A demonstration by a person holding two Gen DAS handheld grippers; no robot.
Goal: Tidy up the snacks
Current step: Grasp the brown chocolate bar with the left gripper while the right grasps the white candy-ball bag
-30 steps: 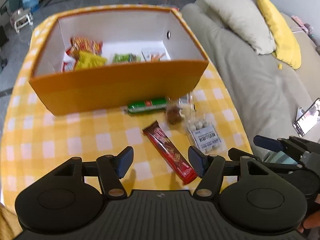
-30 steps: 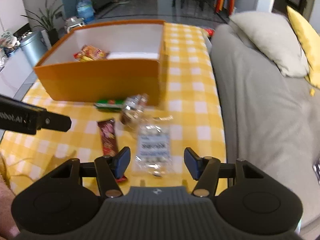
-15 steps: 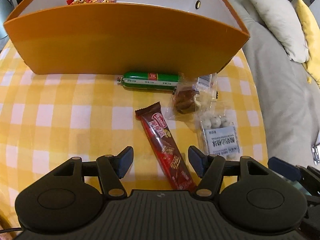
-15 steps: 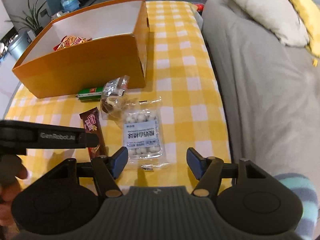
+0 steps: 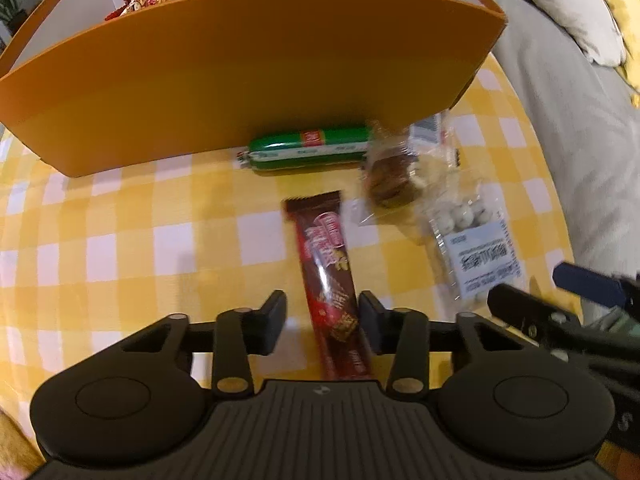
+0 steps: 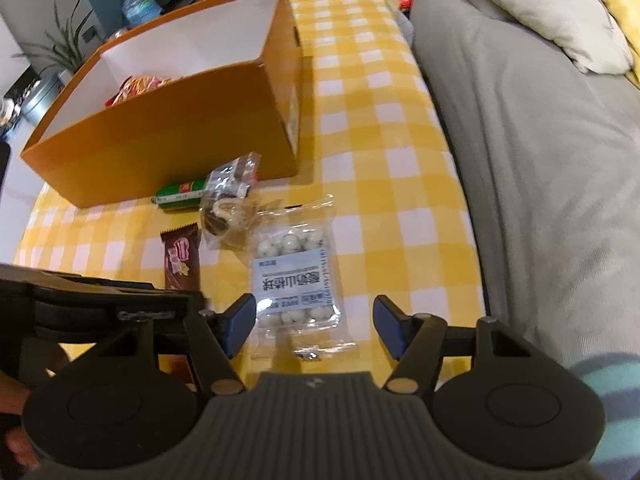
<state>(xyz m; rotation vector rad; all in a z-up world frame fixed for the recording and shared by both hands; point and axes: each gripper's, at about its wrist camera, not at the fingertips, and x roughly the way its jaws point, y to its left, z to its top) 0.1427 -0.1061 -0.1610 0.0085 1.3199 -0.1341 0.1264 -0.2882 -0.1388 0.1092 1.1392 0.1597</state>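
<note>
A brown chocolate bar (image 5: 326,256) lies on the yellow checked tablecloth (image 5: 120,240). My left gripper (image 5: 322,320) points down over the bar's near end. Its jaws are closing with the bar between them, and a gap still shows beside the left pad. My right gripper (image 6: 314,326) stands open astride a clear bag of white balls (image 6: 296,276). A green sausage stick (image 5: 310,148) and a clear pack with a brown pastry (image 5: 390,184) lie in front of the orange box (image 5: 240,80). A red and yellow packet (image 6: 138,86) shows inside the box.
A grey sofa (image 6: 540,140) with a beige cushion (image 6: 532,8) runs along the table's right edge. The left gripper's body (image 6: 100,308) sits close to the right gripper's left finger. A water bottle (image 6: 138,0) and a plant stand beyond the box.
Both grippers have sunk toward the table. The left jaws have narrowed around the chocolate bar's near end. The right gripper now sits lower over the bag of white balls.
</note>
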